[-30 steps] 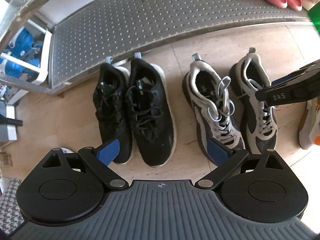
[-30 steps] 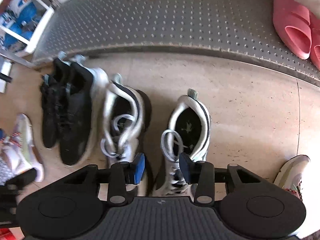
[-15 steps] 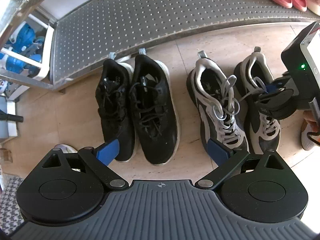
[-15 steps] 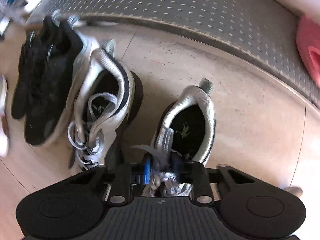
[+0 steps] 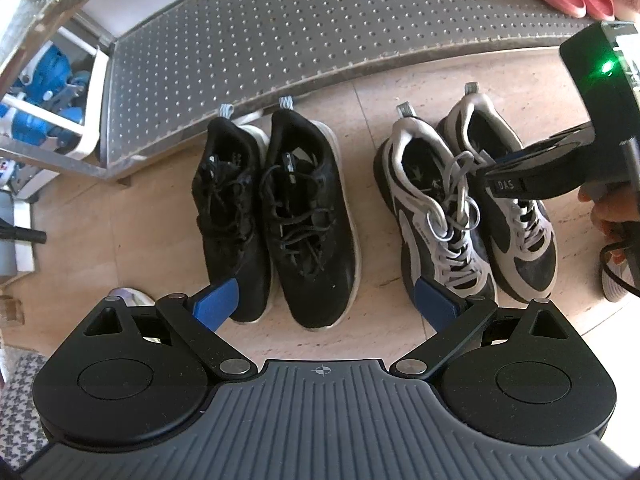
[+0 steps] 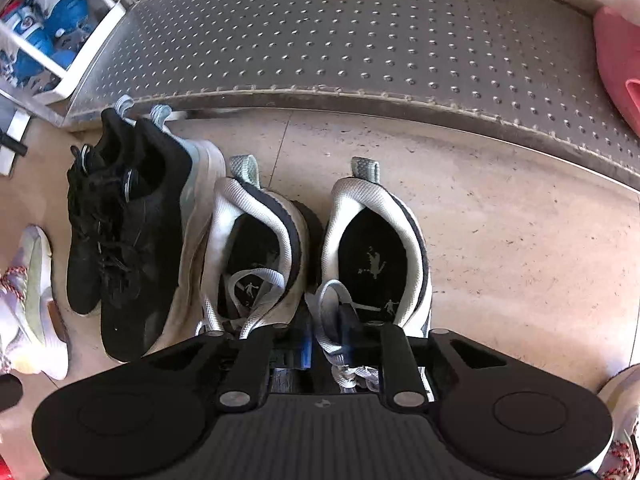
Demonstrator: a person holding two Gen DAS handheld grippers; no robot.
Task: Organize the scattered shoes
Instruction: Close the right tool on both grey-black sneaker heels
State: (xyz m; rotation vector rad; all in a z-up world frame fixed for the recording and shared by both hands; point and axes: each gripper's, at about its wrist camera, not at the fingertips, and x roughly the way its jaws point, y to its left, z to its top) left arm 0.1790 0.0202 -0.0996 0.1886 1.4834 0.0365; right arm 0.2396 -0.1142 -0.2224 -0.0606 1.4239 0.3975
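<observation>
— Where is the shoe sitting?
— Grey sneaker is lying just ahead of my right tongs, pinching its soft laces; collar feels stiffer. Left tongs are hovering wide, empty.

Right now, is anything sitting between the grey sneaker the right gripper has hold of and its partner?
Nothing visible. The right gripper is shut on the right grey sneaker, which stands close beside the left grey sneaker, with only a thin strip of bare floor between them.
</observation>
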